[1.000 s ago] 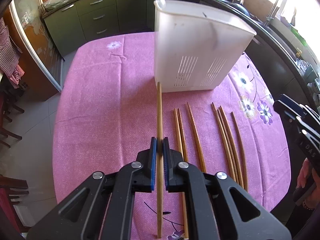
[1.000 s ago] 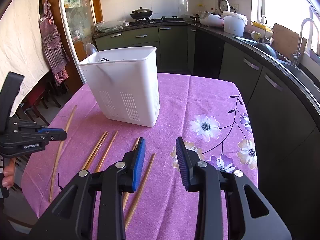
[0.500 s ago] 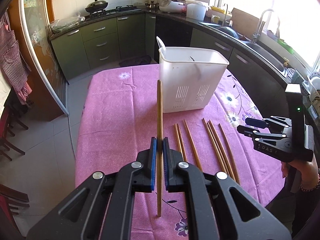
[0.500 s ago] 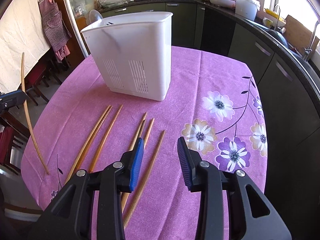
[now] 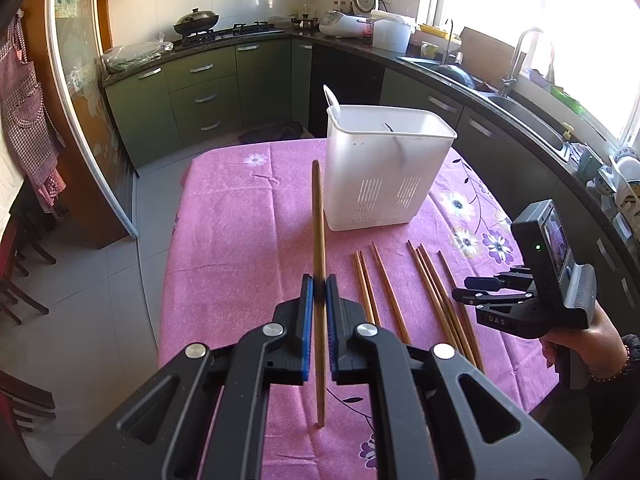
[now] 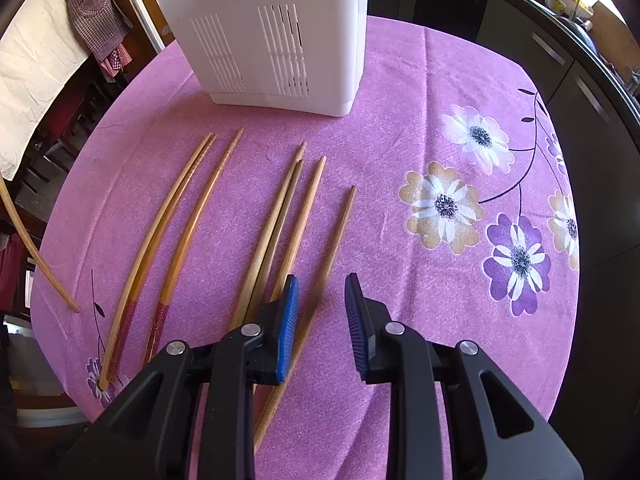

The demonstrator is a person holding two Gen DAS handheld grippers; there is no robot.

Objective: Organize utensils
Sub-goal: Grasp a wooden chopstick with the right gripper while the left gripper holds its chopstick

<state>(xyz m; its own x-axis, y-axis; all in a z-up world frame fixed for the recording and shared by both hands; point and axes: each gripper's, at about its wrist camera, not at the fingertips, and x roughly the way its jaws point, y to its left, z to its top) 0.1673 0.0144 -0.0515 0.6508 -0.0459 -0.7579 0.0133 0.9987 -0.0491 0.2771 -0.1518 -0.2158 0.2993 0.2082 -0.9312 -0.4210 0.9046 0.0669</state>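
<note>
The left gripper [image 5: 316, 292] is clamped on a single chopstick [image 5: 319, 240], held near its middle so the tip runs out toward twelve o'clock, just left of the white utensil holder [image 5: 384, 172], while the butt hangs below the pads toward six. The right gripper [image 6: 320, 300] has just been narrowing its jaws, yet a gap still shows between the blue pads and nothing is pressed; it hovers low over the outermost chopstick [image 6: 332, 248], whose thick end passes under the left pad. Seven chopsticks [image 6: 192, 216] lie loose on the pink floral tablecloth [image 6: 400, 80], tips fanning toward the holder at eleven o'clock. These sticks look light, stiff and thin, probably bamboo, smooth enough to roll or pivot in a pinch; a grip near the middle or slightly toward the thick end should keep one from swinging, and the neighbours lie so close that a wide bite could catch two. The left wrist view shows the holder's open top, with a white spoon [image 5: 332, 100] at its far left corner and the person's hand [image 5: 584, 344] on the right tool. The right wrist view shows the sticks' red-wrapped ends and their spacing, plus the held stick's lower end at nine o'clock, but not the holder's rim
</note>
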